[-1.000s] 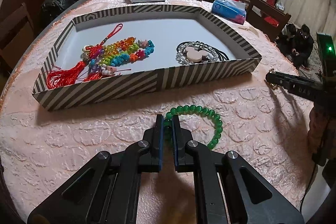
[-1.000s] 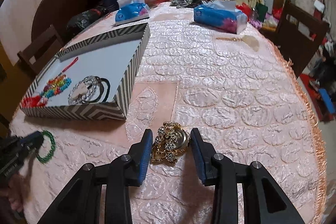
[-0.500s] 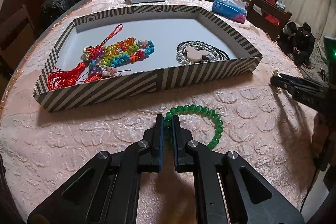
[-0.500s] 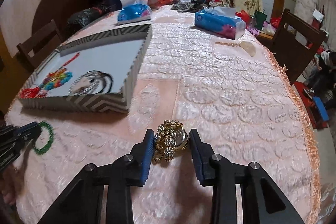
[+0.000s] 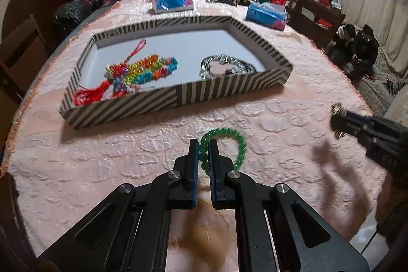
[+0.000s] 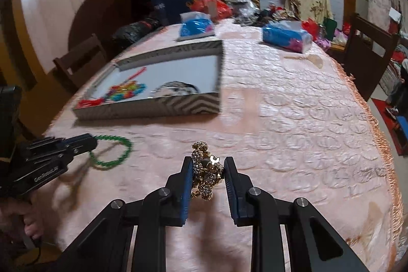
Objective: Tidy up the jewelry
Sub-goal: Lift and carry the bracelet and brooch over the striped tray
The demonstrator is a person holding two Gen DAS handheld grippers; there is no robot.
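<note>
My left gripper (image 5: pixel 203 144) is shut on a green bead bracelet (image 5: pixel 229 142) and holds it just above the pink tablecloth, in front of the striped tray (image 5: pixel 178 96). It also shows in the right wrist view (image 6: pixel 84 143) with the bracelet (image 6: pixel 114 152) hanging from it. My right gripper (image 6: pixel 207 165) is shut on a gold rhinestone watch (image 6: pixel 206 175), lifted off the cloth; it shows at the right of the left wrist view (image 5: pixel 339 121). The tray holds a rainbow bead piece with red tassels (image 5: pixel 137 73) and a clear bead bracelet with a pink charm (image 5: pixel 221 66).
Two blue tissue packs (image 5: pixel 173 0) (image 5: pixel 266 15) lie beyond the tray, with bags and clutter at the table's far edge. Wooden chairs (image 6: pixel 367 52) (image 6: pixel 79 60) stand around the round table. A pale spoon-like piece (image 6: pixel 311 59) lies near the right edge.
Both grippers have lifted with their loads. The right gripper closed from around the watch onto it and raised it. The left raised the green bracelet off the cloth.
</note>
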